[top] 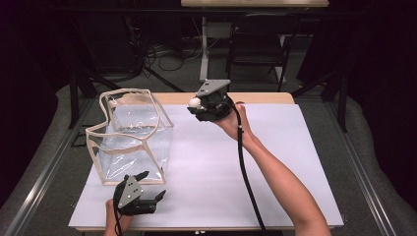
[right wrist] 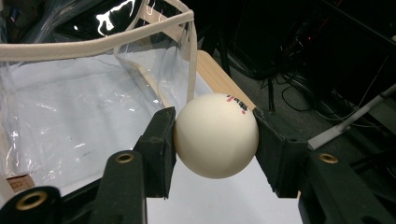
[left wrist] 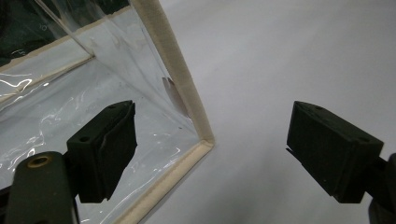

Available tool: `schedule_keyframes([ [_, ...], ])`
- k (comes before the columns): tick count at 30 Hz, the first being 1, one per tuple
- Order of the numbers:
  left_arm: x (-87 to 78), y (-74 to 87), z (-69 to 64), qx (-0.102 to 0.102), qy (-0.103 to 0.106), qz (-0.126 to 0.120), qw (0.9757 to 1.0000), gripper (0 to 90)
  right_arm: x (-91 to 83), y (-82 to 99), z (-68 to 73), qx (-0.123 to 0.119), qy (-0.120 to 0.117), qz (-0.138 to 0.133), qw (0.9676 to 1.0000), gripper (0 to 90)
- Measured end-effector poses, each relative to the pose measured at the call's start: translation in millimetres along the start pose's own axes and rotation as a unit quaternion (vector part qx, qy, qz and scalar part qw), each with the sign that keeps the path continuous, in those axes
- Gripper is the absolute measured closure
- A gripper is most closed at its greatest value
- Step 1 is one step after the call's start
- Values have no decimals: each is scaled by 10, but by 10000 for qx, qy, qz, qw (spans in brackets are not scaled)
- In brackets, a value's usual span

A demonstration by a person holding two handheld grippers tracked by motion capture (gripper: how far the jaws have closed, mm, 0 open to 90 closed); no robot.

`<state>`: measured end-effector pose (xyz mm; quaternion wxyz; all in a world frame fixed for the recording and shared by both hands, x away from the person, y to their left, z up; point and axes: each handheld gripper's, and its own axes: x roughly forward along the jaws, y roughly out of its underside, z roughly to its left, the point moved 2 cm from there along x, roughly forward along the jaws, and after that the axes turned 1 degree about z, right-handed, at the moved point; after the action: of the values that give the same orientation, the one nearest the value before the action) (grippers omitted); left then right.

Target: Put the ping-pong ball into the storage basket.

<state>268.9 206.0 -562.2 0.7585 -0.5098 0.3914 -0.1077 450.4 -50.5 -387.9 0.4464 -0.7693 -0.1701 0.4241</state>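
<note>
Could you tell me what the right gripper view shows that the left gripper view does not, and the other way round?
Right gripper view alone: a white ball with small red and dark print, clamped between the right gripper pads, plus the bag's open top rim and dark floor with cables behind. Left gripper view alone: the left gripper with its jaws wide apart and nothing between them, close to the bag's lower corner seam. Both: the clear plastic bag with beige edging, standing on the white table surface.
</note>
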Motion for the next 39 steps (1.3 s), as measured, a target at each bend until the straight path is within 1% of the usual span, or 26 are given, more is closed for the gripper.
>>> schedule_keyframes([
  [6, 2, 0, 0, -10, 4, -2, 10000, 161, 28, -58, 5, -65, -1, 20, 10000, 508],
  [12, -1, 1, 1, -9, -3, -2, 10000, 160, 34, -123, 7, -64, -29, 1, 10000, 508],
  [14, -2, 2, 3, 0, 4, 4, 10000, 161, 41, -141, 12, -105, -26, 5, 9999, 508],
  [27, 0, 1, 0, -5, 13, 4, 10000, 161, 85, -246, 39, -178, -52, 30, 9998, 508],
  [34, -4, 2, 3, 2, 13, 8, 10000, 161, 106, -326, 76, -239, -89, 23, 9997, 509],
  [36, -4, 3, 1, -23, 7, -1, 10000, 160, 112, -343, 82, -235, -94, 18, 9997, 509],
  [39, -4, 1, 2, 4, 14, 6, 10000, 160, 116, -373, 93, -251, -102, 13, 9996, 508],
])
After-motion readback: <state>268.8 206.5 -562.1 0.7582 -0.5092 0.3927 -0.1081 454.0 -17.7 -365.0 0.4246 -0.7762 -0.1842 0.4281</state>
